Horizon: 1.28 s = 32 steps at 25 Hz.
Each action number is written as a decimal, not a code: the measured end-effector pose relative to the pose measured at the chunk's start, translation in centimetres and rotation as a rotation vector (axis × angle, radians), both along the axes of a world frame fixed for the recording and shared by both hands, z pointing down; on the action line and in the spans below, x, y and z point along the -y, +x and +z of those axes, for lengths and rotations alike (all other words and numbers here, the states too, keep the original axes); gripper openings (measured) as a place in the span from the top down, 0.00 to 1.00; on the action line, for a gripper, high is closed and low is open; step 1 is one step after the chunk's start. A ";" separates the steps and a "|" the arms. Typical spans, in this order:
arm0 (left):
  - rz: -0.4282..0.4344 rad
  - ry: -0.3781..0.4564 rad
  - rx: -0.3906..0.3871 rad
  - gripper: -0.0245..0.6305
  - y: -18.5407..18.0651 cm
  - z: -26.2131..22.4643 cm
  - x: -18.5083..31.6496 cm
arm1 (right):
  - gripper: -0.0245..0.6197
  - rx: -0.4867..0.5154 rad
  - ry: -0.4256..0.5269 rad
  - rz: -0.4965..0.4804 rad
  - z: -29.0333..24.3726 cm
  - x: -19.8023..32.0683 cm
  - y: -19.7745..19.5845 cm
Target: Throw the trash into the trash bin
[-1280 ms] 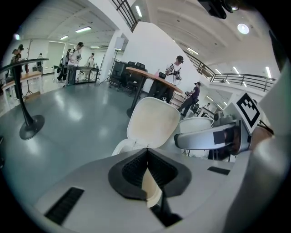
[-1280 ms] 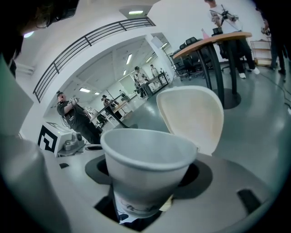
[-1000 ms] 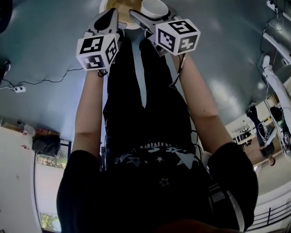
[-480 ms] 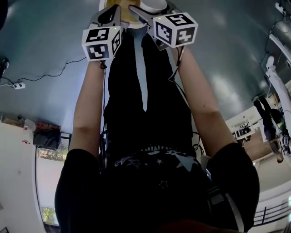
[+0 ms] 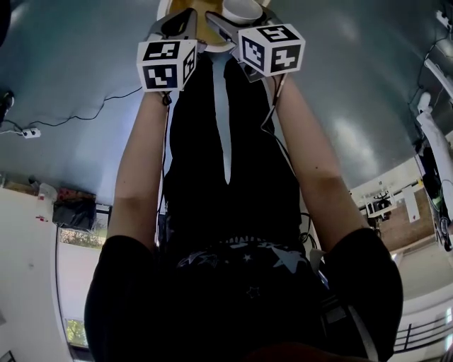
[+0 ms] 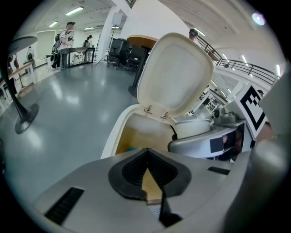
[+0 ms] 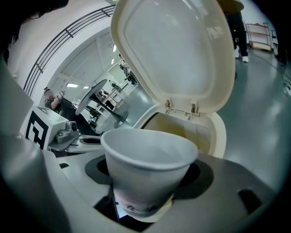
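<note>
A cream trash bin [image 6: 134,119] stands on the floor with its lid [image 6: 175,73] swung up; its tan inside shows, with something teal at the bottom. In the head view only its rim [image 5: 164,8] shows at the top edge, beyond both hands. My right gripper [image 7: 145,182] is shut on a white paper cup [image 7: 148,168], upright and just short of the bin's opening [image 7: 182,127]. The cup [image 5: 242,10] hangs over the bin. My left gripper [image 6: 146,152] is beside it on the left, tips together, with nothing seen between them.
Grey polished floor lies all around the bin. A power strip with cables [image 5: 28,132] lies at the left. A round-footed stand [image 6: 25,118] is to the left, a tall round table [image 6: 141,41] behind the bin, and people [image 6: 68,34] at far desks.
Both grippers have sunk together toward the open bin, the cup still held in the right one. The bin has slid further up toward the top edge of the head view.
</note>
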<state>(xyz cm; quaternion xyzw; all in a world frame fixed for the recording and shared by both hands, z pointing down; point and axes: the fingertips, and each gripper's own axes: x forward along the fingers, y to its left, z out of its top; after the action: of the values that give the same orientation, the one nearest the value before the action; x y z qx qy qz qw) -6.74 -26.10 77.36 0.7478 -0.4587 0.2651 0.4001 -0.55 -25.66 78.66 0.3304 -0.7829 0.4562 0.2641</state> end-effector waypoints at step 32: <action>0.047 0.018 -0.004 0.95 -0.9 -2.7 -1.3 | 0.36 -0.025 -0.069 0.012 -1.1 -2.0 -1.3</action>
<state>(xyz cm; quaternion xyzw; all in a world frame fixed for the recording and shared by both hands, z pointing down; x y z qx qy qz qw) -7.66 -24.84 74.61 0.7623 -0.4426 0.2691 0.3880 -1.82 -23.70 77.57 0.3315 -0.7613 0.4804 0.2825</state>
